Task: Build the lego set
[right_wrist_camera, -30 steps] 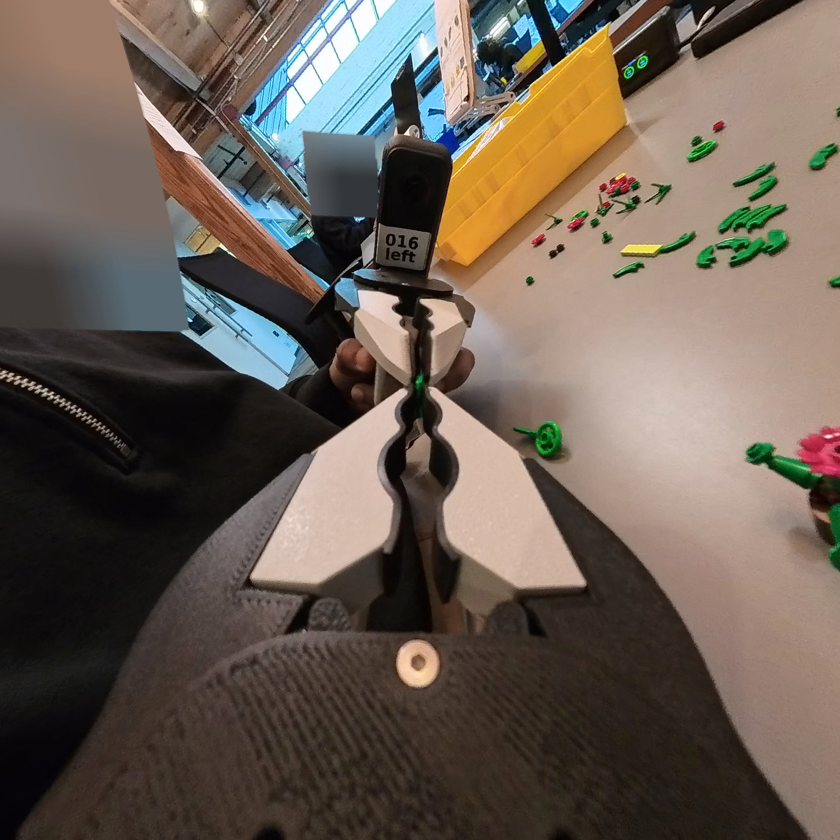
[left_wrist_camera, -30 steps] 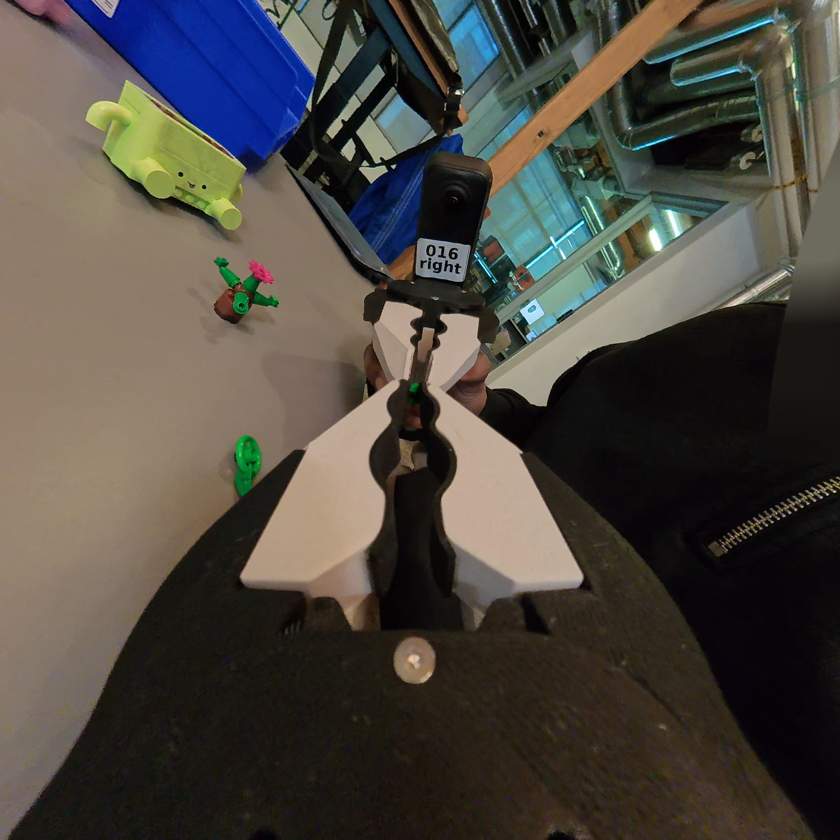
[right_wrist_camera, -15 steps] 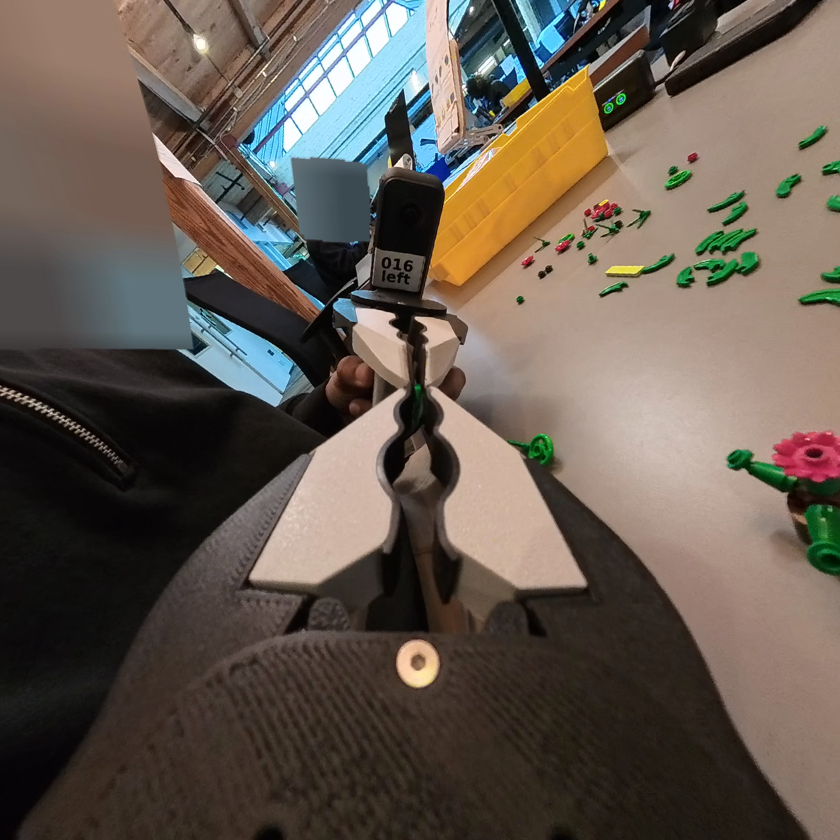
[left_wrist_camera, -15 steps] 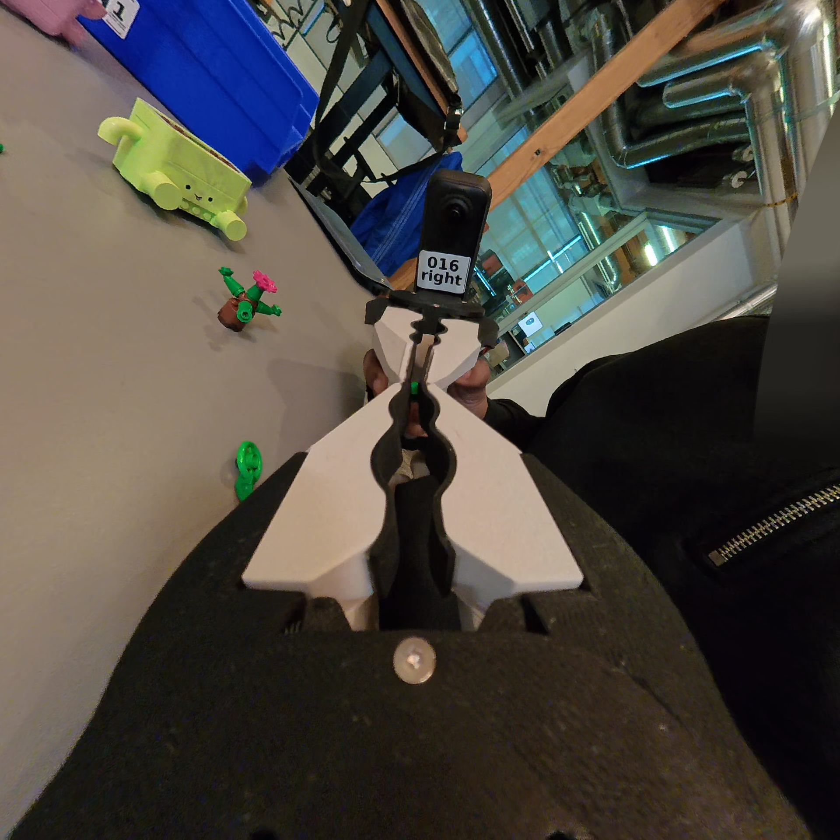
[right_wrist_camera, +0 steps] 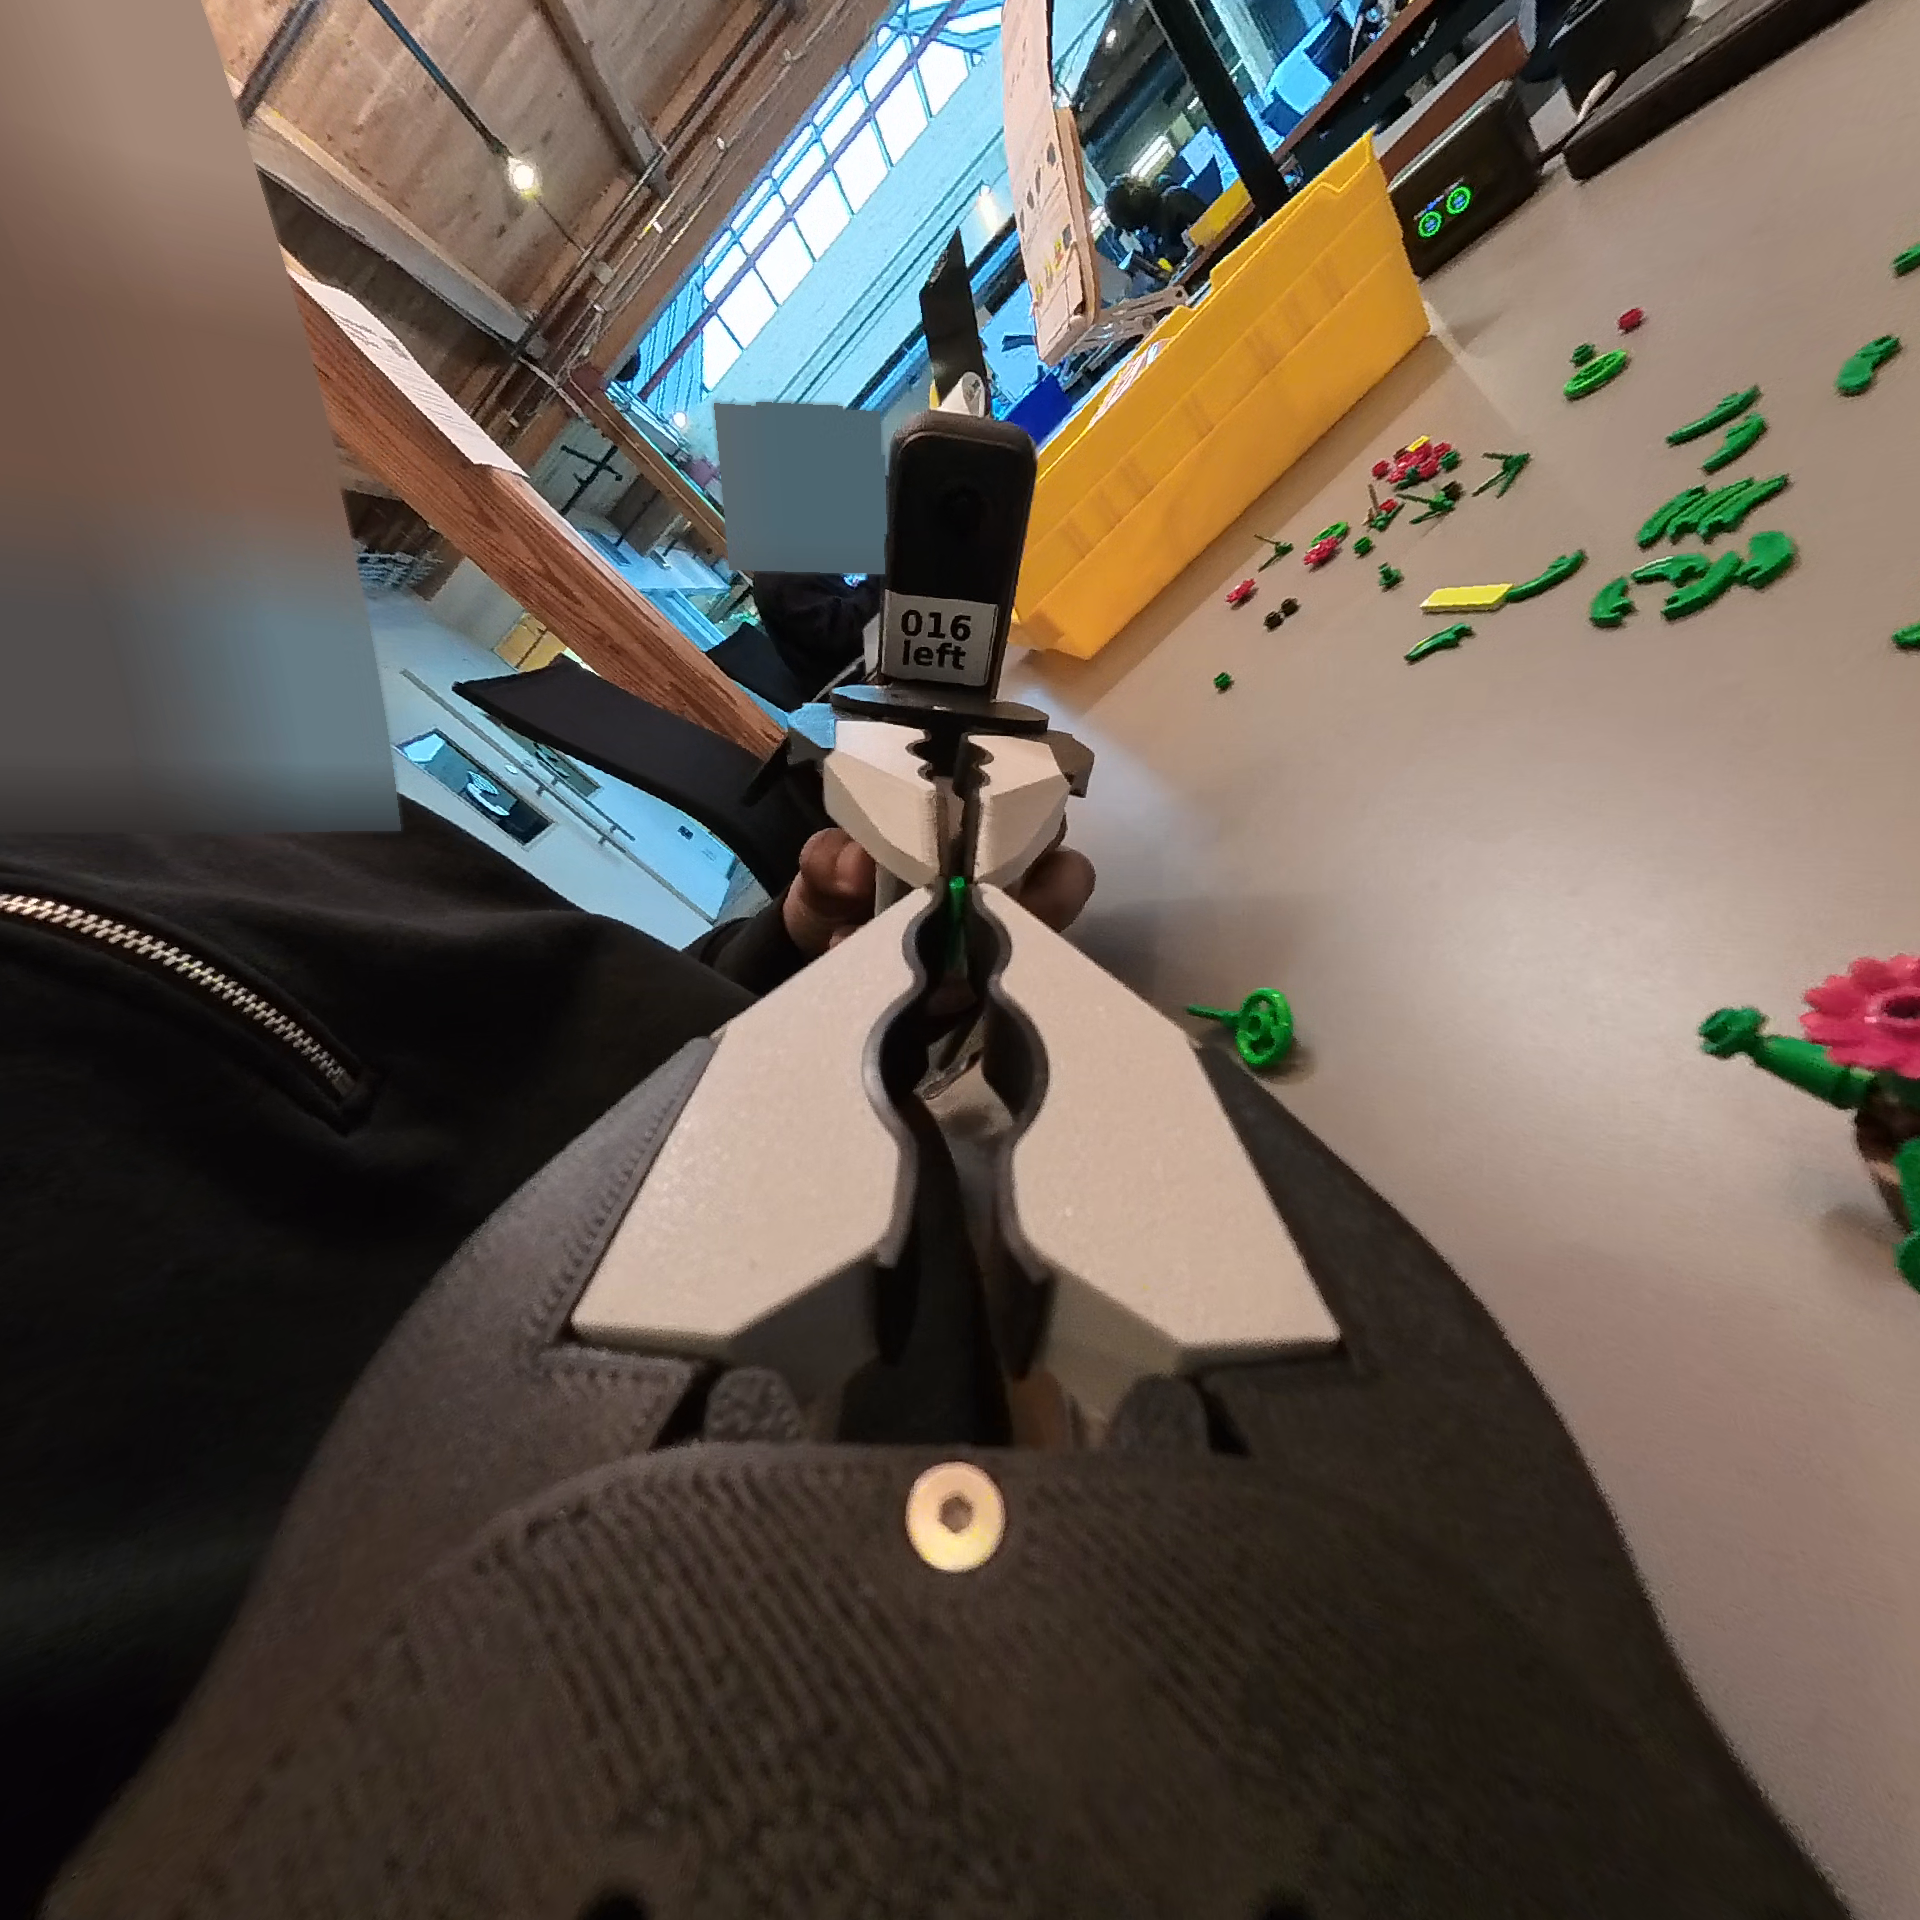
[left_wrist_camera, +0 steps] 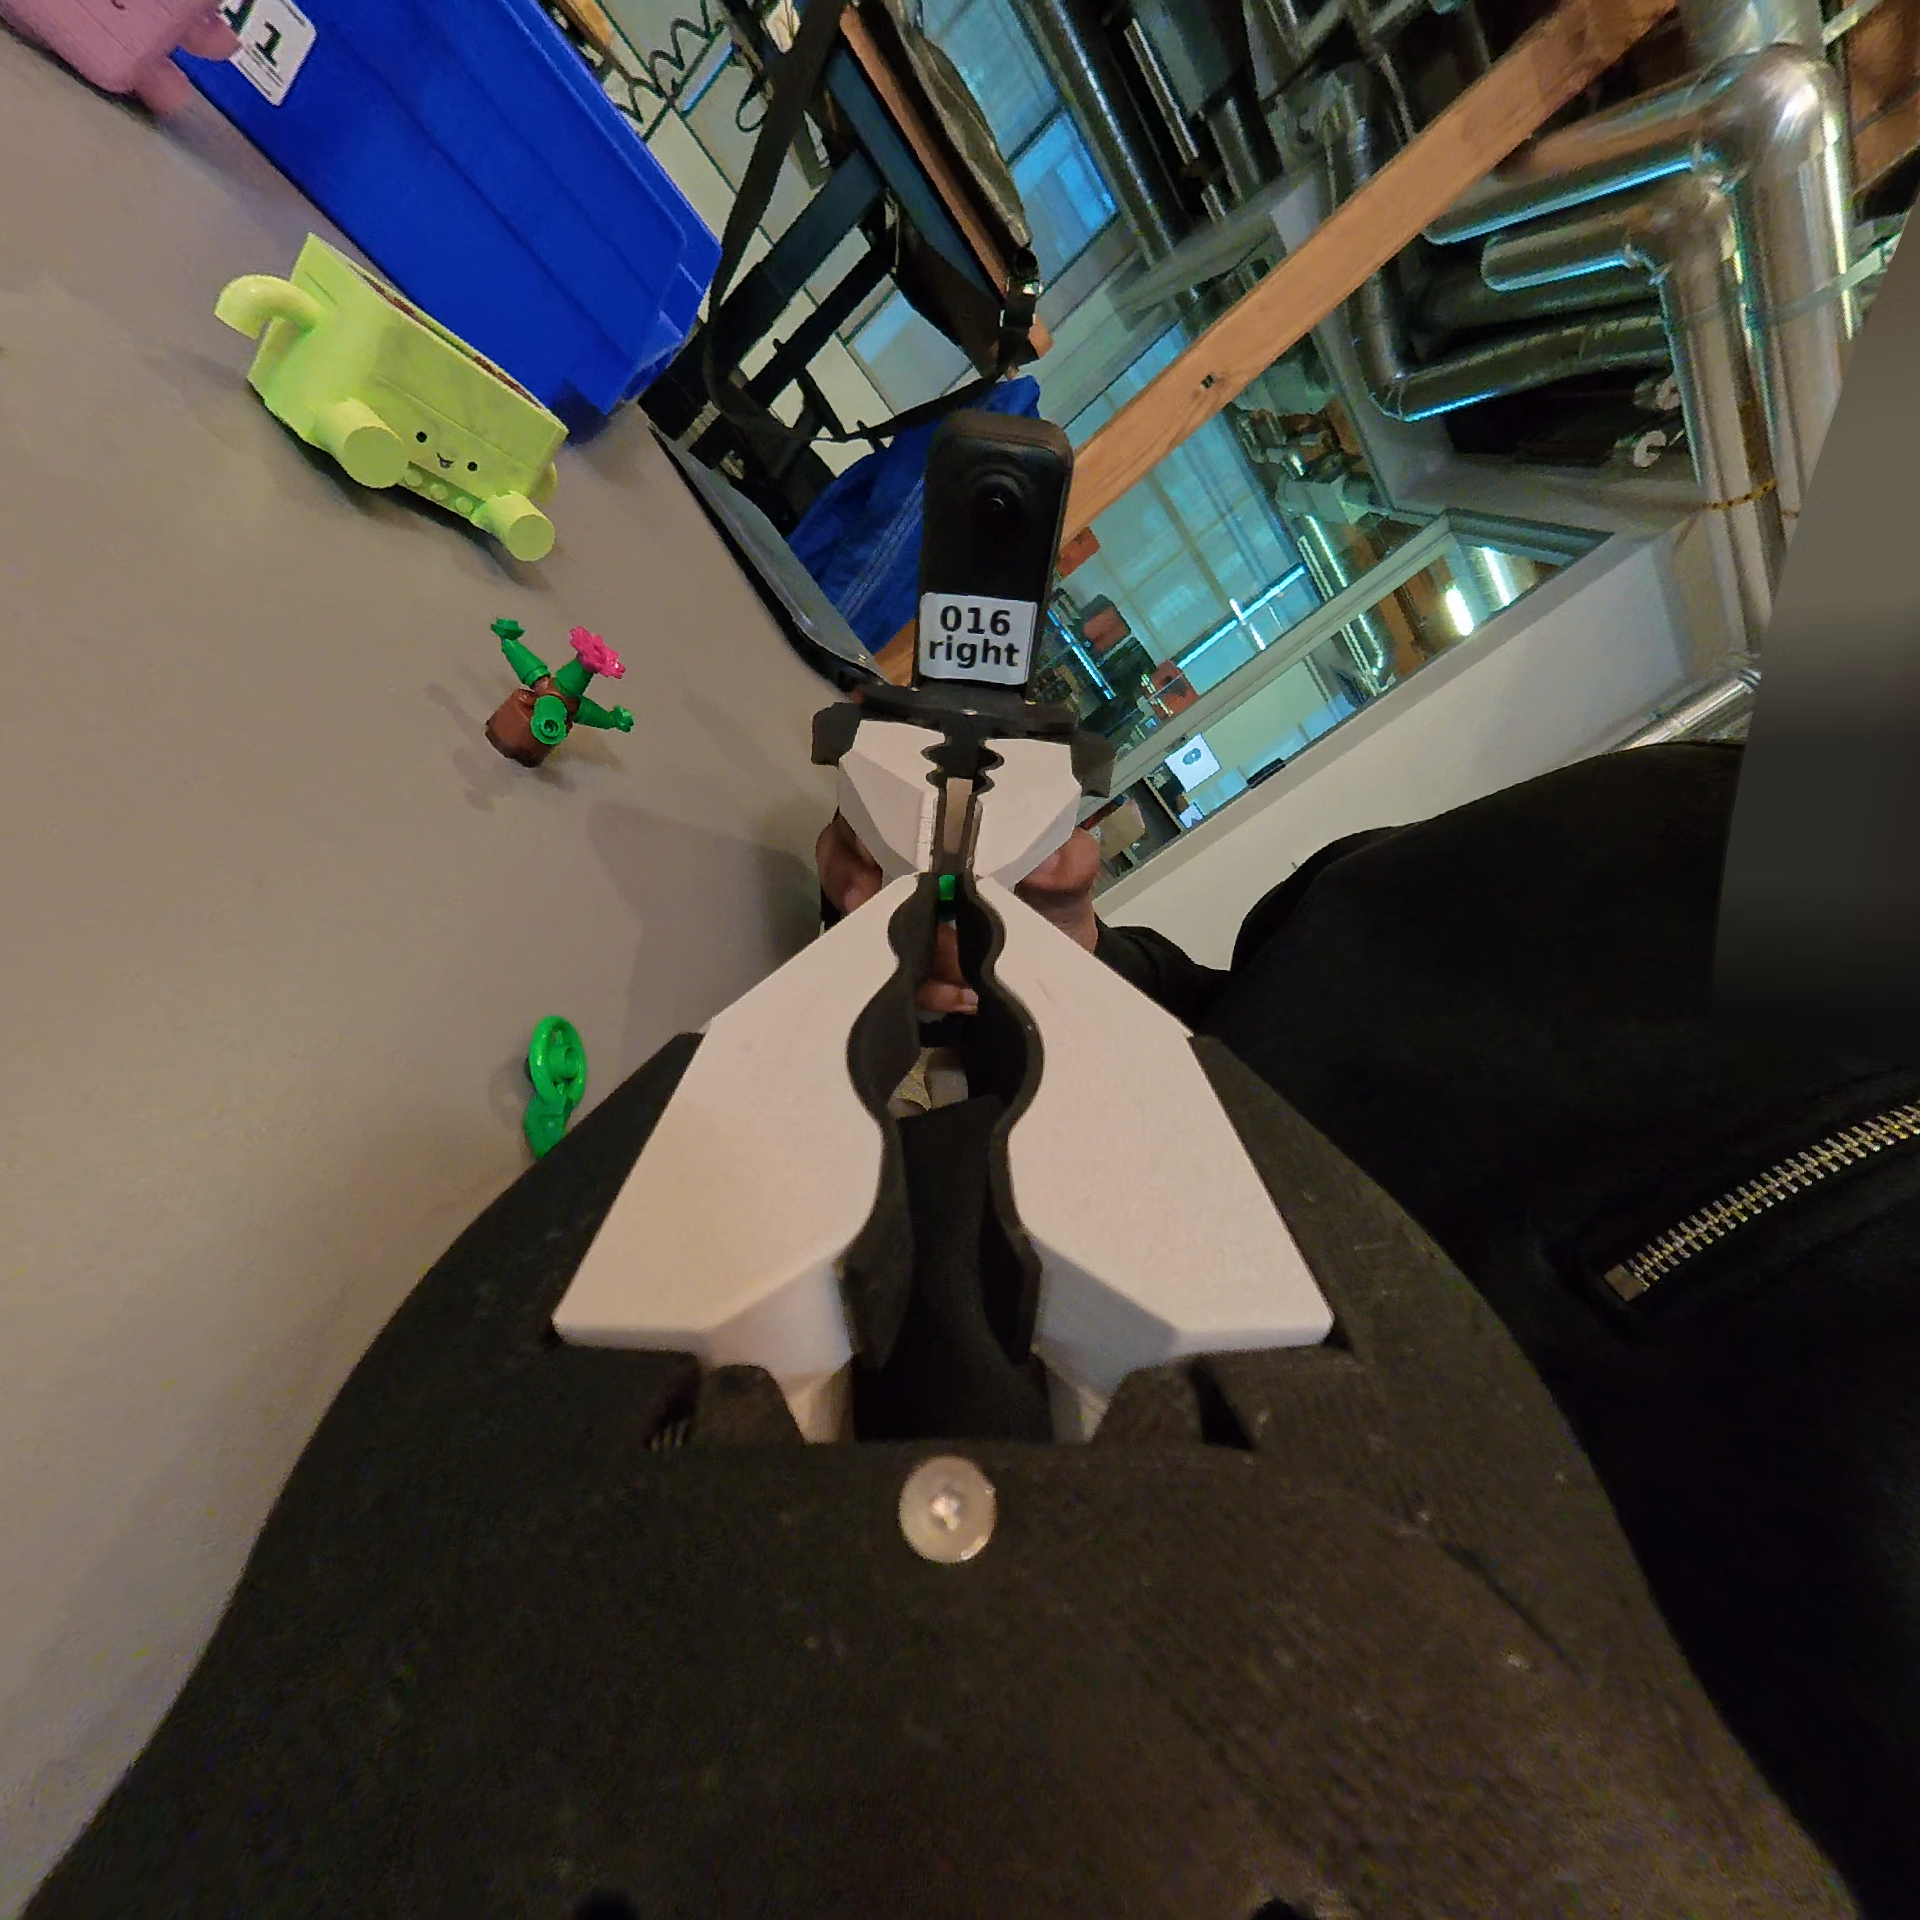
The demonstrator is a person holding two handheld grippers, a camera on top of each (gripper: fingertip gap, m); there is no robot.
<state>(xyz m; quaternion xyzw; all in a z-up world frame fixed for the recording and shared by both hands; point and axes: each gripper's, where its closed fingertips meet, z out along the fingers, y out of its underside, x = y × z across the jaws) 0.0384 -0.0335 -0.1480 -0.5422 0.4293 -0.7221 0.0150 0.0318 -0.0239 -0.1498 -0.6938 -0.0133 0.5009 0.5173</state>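
My left gripper (left_wrist_camera: 948, 883) and right gripper (right_wrist_camera: 956, 891) meet tip to tip above the grey table's near edge, in front of a person in a black jacket. Both are shut on a small green lego piece (left_wrist_camera: 947, 887), which is pinched where the tips meet. In the right wrist view it shows as a thin green sliver (right_wrist_camera: 956, 920) between my fingers. Most of it is hidden. The opposite gripper faces each camera: the right gripper (left_wrist_camera: 961, 821) and the left gripper (right_wrist_camera: 951, 805), each held by a hand.
On the table lie a small plant with a pink flower (left_wrist_camera: 556, 691) (right_wrist_camera: 1860, 1049), a green round piece (left_wrist_camera: 554, 1075) (right_wrist_camera: 1262, 1027) and a lime pot with a face (left_wrist_camera: 405, 416). A blue bin (left_wrist_camera: 468, 187) and a yellow bin (right_wrist_camera: 1226, 416) stand behind. Loose green leaves (right_wrist_camera: 1704, 520) are scattered.
Both grippers stay shut and tip to tip on the green piece. Both views have tilted a little, so the table objects have slid slightly in frame.
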